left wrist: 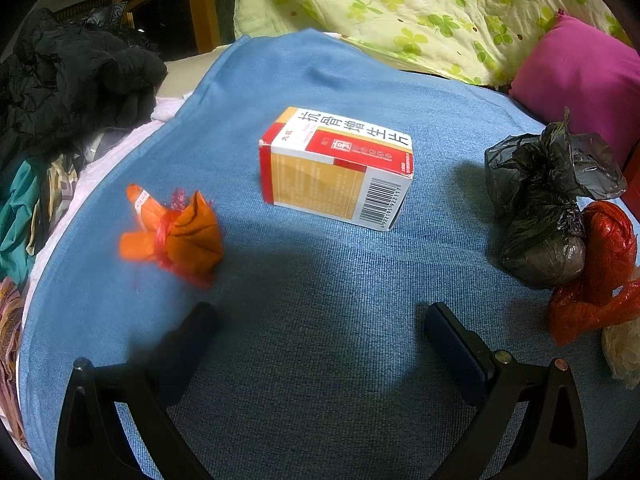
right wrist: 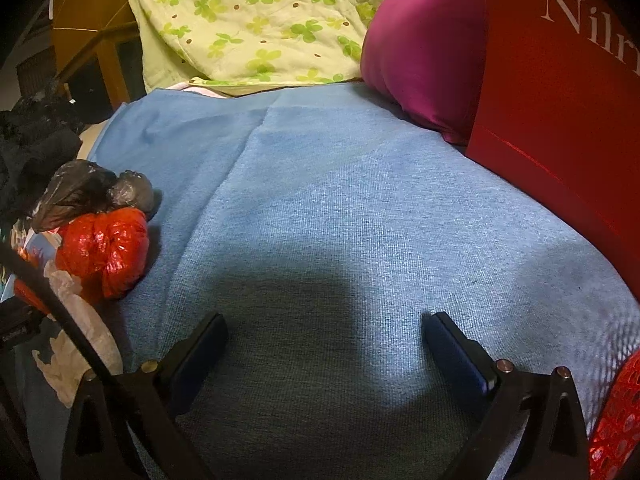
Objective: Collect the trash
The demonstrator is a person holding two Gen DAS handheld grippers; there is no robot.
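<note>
Where blue cloth (left wrist: 320,320) lies, medicine box (left wrist: 336,168) reads "抗骨增生片".

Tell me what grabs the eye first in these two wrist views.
The red-and-white medicine box lying in the middle of the blue cloth, straight ahead of the open left gripper. An orange wrapper bundle sits to its left; knotted black and red bags cluster at the right edge. In the right wrist view, a big red box stands at the right, beside a magenta pillow.
</note>
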